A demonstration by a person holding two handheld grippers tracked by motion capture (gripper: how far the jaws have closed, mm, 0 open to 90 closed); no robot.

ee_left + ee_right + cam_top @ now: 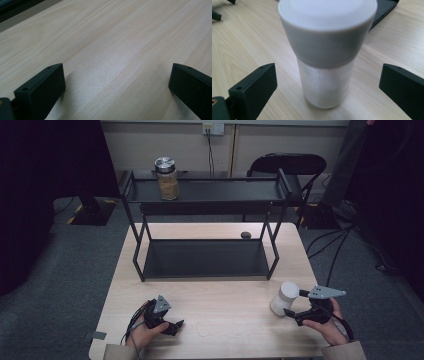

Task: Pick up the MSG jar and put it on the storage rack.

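Note:
A white jar point(284, 298) with a grey lid stands upright on the wooden table point(225, 320) at the front right. My right gripper point(292, 314) is open just in front of the jar point(325, 57), its jaws wide on either side and not touching it. My left gripper point(176, 326) rests at the front left, open over bare wood, with nothing between its fingers point(40, 90). A glass jar point(167, 178) with a metal lid and tan contents stands on the top shelf of a black two-tier rack point(205, 195).
The rack's lower tray point(205, 257) sits on the table's far half. A small dark round object point(245, 235) lies behind the rack. A black chair point(287, 165) stands beyond the table, with cables on the grey carpet at right.

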